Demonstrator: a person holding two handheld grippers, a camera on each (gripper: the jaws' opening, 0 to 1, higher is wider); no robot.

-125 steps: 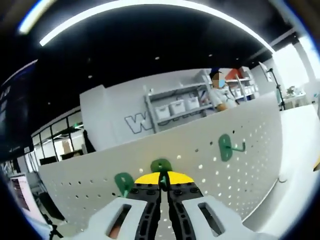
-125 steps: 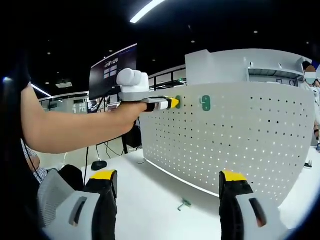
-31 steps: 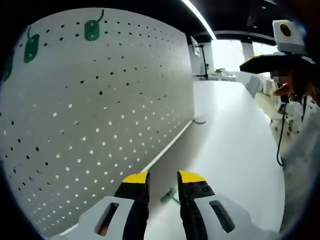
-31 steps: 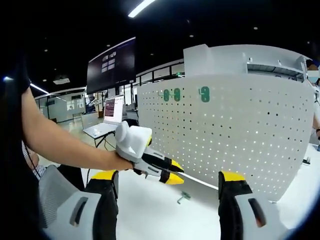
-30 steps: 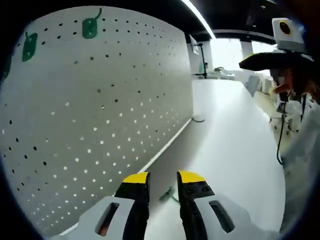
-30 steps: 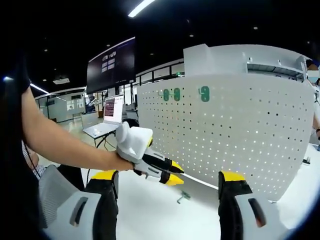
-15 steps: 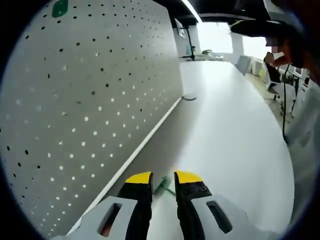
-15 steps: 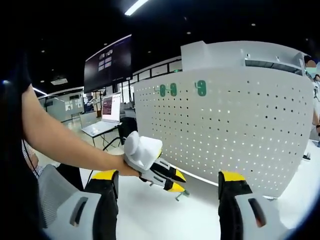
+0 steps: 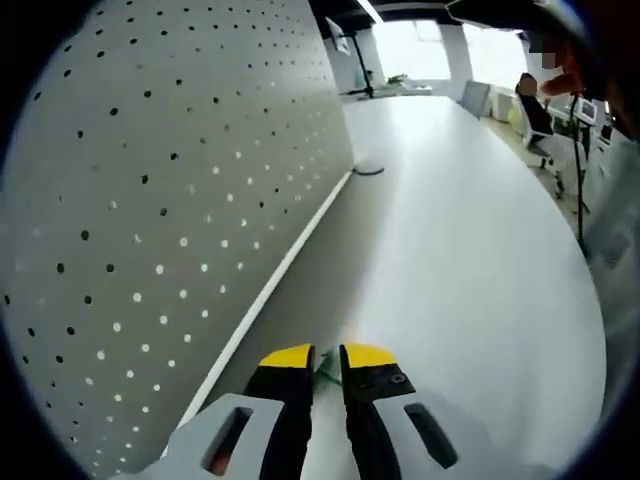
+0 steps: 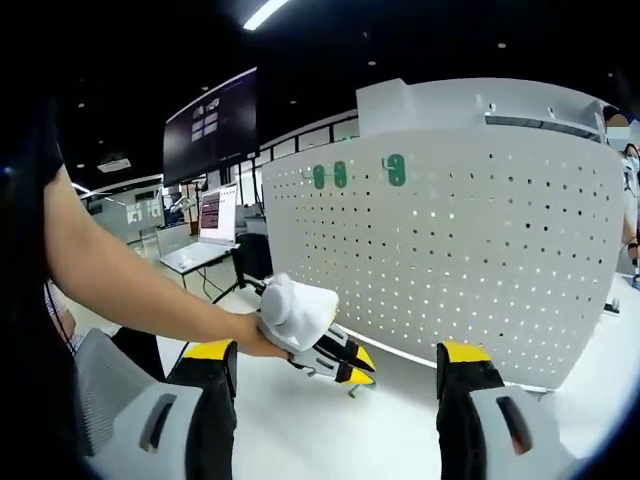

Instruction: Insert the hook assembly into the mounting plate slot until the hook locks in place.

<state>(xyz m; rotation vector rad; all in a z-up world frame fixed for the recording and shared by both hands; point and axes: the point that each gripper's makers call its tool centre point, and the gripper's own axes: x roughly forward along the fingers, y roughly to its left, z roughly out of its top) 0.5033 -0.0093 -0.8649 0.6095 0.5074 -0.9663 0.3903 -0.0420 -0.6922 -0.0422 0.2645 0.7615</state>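
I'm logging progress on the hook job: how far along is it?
Done: three green hooks hang high on the pegboard. In hand: the left gripper is down at the table, its jaws either side of another green hook, not yet closed. Left: lifting and inserting it. The right gripper waits open.

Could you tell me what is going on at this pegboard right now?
A person is hanging green hooks on the white pegboard. Three hooks already sit near its top edge. The left gripper is down at the table, jaws on either side of another hook lying near the board's foot. The right gripper hovers open, holding nothing.
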